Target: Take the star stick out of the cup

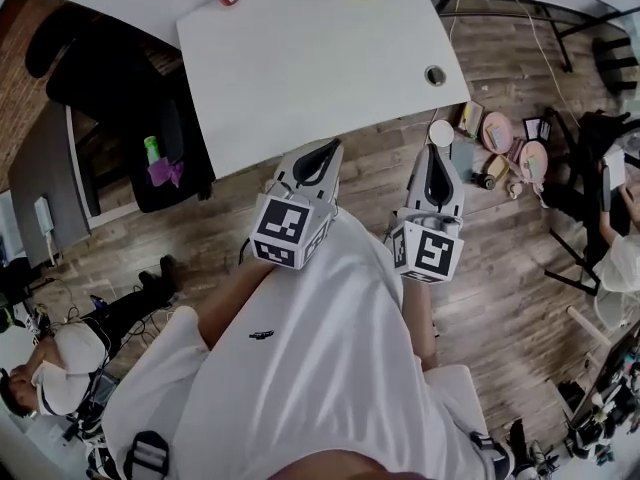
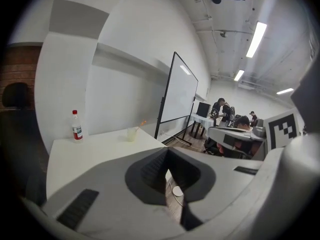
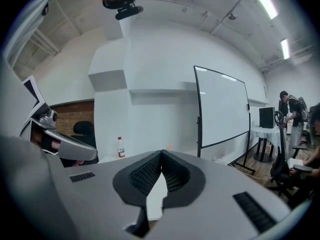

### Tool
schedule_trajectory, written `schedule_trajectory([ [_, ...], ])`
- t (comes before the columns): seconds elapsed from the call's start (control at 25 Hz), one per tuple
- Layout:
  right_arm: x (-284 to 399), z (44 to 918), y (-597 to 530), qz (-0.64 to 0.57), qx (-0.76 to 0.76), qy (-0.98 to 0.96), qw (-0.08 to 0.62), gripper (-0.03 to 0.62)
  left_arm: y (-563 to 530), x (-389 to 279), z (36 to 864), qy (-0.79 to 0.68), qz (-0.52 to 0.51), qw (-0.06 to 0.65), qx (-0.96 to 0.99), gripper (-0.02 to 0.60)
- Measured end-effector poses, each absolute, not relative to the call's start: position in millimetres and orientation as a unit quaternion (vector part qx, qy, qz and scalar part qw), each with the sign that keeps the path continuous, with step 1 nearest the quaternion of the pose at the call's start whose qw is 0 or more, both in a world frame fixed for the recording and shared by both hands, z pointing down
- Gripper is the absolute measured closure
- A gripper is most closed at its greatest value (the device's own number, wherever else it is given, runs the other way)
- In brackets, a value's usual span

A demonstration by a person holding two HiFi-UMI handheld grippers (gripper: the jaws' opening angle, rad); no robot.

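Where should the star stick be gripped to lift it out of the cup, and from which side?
Probably the upper part of the star stick, where it pokes above the rim of the cup. It leans rightward out of the cup in the left gripper view, so come from above and pull along that lean.

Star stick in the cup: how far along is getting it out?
Nothing looks done yet: the star stick stands in the cup at the far side of the white table. Nothing is in hand: the left gripper and right gripper are both shut and empty, short of the table. Left to do: reach the cup, grip the stick, lift it out.
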State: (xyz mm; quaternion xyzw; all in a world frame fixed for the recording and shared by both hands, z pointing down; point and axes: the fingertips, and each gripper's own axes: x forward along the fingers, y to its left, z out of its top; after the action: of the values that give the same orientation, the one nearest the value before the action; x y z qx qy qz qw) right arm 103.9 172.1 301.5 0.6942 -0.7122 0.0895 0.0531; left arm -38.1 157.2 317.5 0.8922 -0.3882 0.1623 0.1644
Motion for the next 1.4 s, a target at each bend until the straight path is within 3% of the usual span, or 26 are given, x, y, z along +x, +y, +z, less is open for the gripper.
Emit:
schedule_trajectory([
  [0.56, 104, 303, 9, 0.075, 0.692, -0.713, 0.082, 0.591, 0, -43, 315, -0.382, 0.140, 0.174, 0.897, 0.574],
  [1.4, 126, 326, -97, 0.077, 0.567, -0.816, 0.079, 0.591, -60, -6, 330, -0.505, 0.136, 0.192, 0.830, 0.574],
])
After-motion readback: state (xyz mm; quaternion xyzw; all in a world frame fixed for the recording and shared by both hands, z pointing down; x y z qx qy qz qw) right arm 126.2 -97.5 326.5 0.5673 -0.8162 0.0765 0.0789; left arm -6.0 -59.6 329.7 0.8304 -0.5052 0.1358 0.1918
